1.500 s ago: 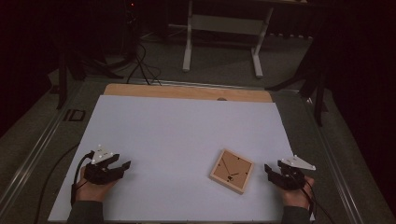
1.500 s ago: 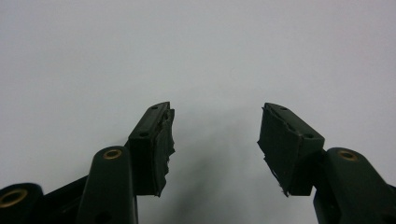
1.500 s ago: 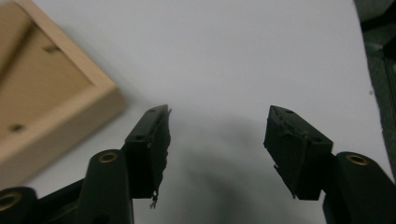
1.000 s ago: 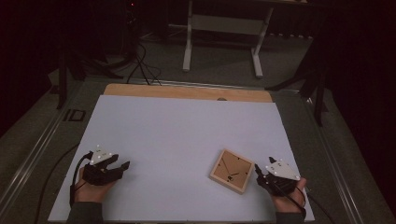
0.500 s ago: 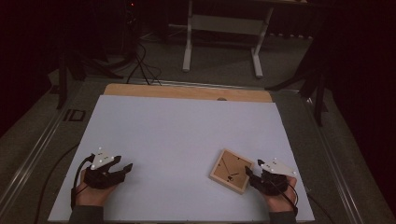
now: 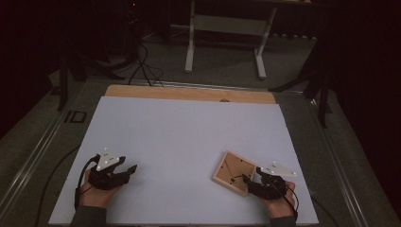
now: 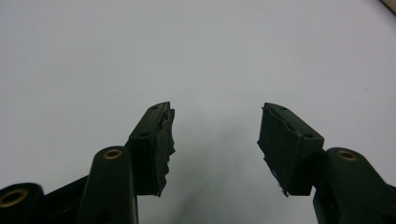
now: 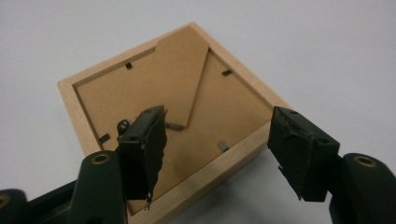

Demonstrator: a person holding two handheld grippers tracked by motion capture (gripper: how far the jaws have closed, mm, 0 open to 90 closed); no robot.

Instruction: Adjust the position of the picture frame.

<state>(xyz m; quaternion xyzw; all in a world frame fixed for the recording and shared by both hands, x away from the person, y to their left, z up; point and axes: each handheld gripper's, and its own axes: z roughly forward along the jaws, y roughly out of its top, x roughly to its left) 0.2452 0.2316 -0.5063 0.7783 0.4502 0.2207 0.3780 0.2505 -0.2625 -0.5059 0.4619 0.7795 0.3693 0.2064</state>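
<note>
Ahead of the left claw (image 6: 128,171) the white counter (image 6: 189,132) lies bare and open to pass. Just before the right claw (image 6: 249,180) a wooden frame (image 6: 231,171) lies flat, its near edge between the parted jaws, blocking that way.

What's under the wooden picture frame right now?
The picture frame lies back-side up, flat on the white table sheet. Its cardboard backing and clips show; the front face is hidden against the sheet.

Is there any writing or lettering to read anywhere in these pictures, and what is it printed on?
"ID": large pale letters on the grey floor left of the table, at about.
Picture frame: its bare cardboard back faces up, with no writing.
Nothing else carries readable text.
</note>
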